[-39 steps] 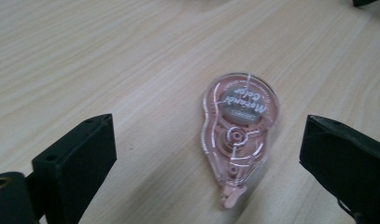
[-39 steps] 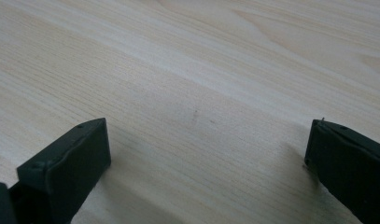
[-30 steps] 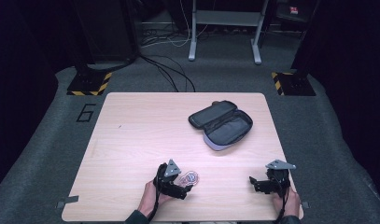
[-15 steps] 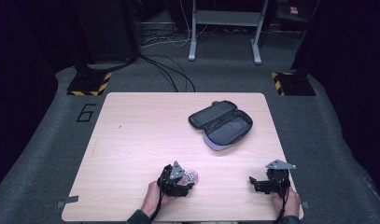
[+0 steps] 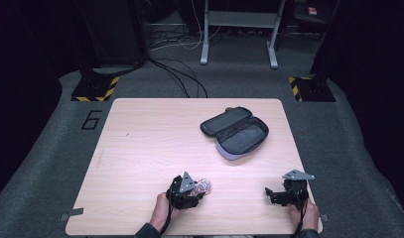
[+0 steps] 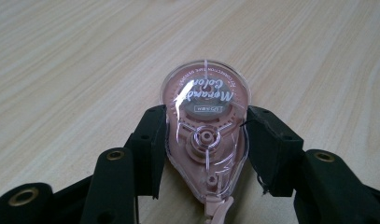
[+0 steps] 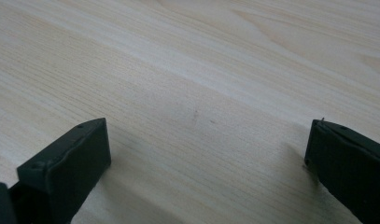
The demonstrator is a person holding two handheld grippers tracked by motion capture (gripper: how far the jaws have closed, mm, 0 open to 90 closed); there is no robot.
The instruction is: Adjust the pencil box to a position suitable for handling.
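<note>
Pencil case (image 5: 235, 133) on table (image 5: 145, 148), far right

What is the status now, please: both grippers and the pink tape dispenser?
Left gripper shut on pink clear-plastic correction tape dispenser. Right gripper open, empty.

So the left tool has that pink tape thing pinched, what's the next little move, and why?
Probably lift it and carry it toward the open pouch. The left tool is shut on the correction tape, which sits squarely between its jaws, and the pouch lies unzipped farther along the table.
</note>
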